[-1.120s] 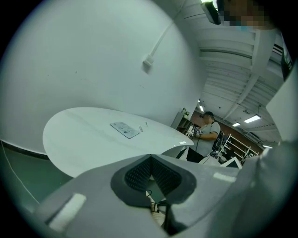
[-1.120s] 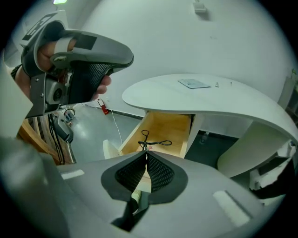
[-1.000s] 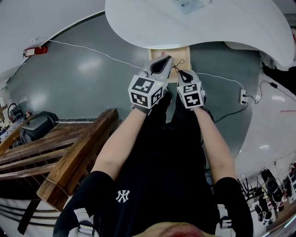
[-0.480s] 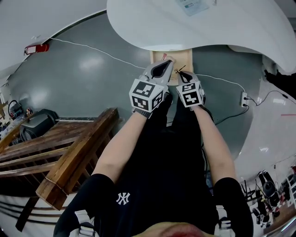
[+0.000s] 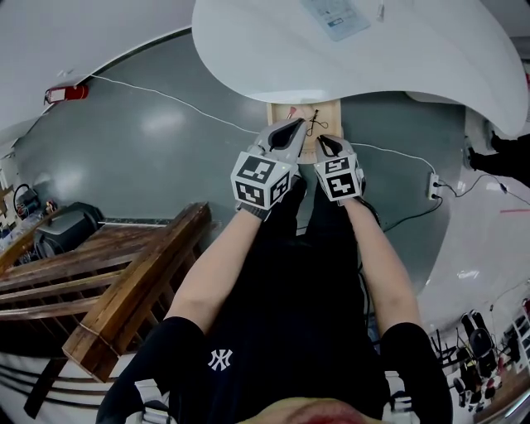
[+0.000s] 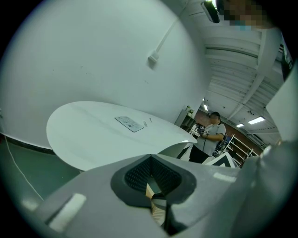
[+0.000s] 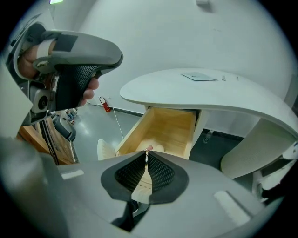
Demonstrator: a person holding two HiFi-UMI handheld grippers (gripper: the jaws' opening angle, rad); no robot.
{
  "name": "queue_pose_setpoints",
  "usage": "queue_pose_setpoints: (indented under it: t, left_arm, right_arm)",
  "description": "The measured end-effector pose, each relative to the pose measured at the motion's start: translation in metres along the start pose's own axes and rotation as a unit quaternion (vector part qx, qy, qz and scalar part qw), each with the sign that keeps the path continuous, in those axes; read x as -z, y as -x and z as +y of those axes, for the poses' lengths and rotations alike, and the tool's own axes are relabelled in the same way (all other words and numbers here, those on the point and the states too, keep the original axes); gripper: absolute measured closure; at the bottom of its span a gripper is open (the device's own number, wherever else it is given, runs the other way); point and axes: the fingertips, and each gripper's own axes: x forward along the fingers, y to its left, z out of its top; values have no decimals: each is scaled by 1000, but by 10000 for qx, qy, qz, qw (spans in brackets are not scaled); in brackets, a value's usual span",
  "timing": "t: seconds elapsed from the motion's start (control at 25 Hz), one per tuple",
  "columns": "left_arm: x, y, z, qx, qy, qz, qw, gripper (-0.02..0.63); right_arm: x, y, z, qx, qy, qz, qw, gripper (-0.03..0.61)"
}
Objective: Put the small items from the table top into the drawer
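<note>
Two small items lie on the table top (image 5: 248, 50): a flat card (image 5: 335, 16) and a tiny piece (image 5: 381, 10) just beside it, both well apart from my grippers. I judge the card light, stiff and thin. It lies flush, so take it by one long edge, or slide it to the table rim first. The open drawer (image 7: 167, 125) sits under the table edge and holds a dark cord (image 5: 315, 122). My right gripper (image 5: 325, 142), above the drawer, has just been opening; its jaws stand slightly apart with nothing between. My left gripper (image 5: 291, 128) is clenched and empty. Surface: smooth white. Room: glossy grey floor (image 5: 149, 149), wooden frames (image 5: 124, 281) at my left
</note>
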Motion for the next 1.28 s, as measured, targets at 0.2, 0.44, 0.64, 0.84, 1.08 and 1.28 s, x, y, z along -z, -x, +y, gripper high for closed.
queue_pose_setpoints:
  t: [0.2, 0.44, 0.64, 0.84, 1.08, 1.28]
  left_arm:
    - [-12, 1, -4, 56, -62, -78, 9999, 613]
    - [-36, 3, -12, 140, -192, -225, 9995, 613]
    - [-57, 9, -17, 192, -292, -340, 9988, 613]
    - [-80, 14, -28, 269, -442, -471, 9975, 613]
    - [-107, 22, -40, 377, -633, -645, 9952, 613]
    - [-128, 32, -49, 458, -749, -759, 9932, 613]
  right_arm:
    - [-23, 18, -4, 94, -38, -295, 9995, 555]
    - [-55, 43, -10, 240, -85, -691, 9973, 555]
    - [-79, 64, -9, 327, -128, -964, 9947, 557]
    - [-107, 92, -11, 468, -94, -1304, 9903, 557]
    - [-143, 122, -15, 679, -68, -1781, 9816, 557]
    - [-168, 144, -15, 834, -67, -2062, 9749, 557]
